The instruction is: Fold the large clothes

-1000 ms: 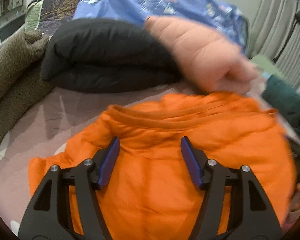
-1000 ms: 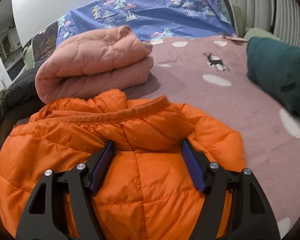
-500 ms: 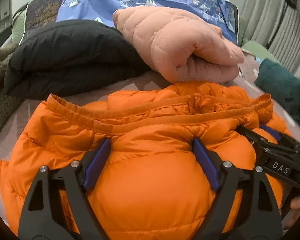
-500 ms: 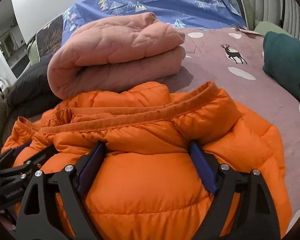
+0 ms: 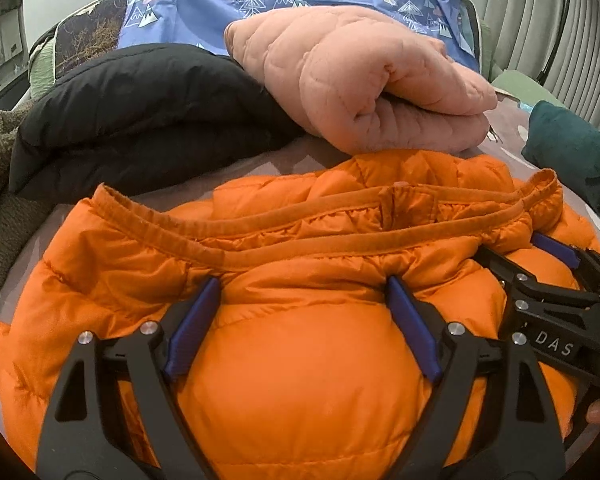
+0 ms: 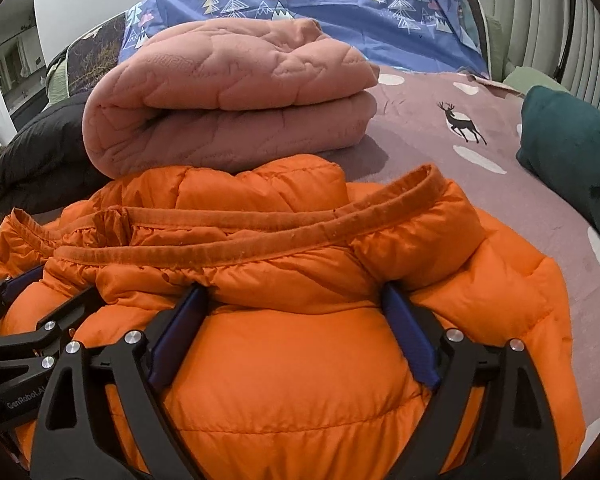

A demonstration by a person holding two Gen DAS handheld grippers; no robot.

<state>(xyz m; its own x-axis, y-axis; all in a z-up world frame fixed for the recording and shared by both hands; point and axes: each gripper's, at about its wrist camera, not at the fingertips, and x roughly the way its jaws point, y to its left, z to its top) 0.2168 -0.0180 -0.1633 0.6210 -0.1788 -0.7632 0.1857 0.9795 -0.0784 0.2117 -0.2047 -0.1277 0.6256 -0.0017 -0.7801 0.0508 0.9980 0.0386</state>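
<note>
Orange puffer jacket lies folded on the bed, its trimmed hem edge running left-right and facing the pink quilted jacket. We see both the left hand-held gripper and the right hand-held gripper spread wide, jaws just opened, puffy fabric bulging between them. Lettering reads "DAS" and "GenRobot.AI".

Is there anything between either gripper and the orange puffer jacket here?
Nothing visible. The left gripper and the right gripper both sit directly on the orange puffer jacket, jaws wide after opening, a puffed fold bulging between the fingers of each. The folded pink quilted coat lies behind the jacket, not in between.
</note>
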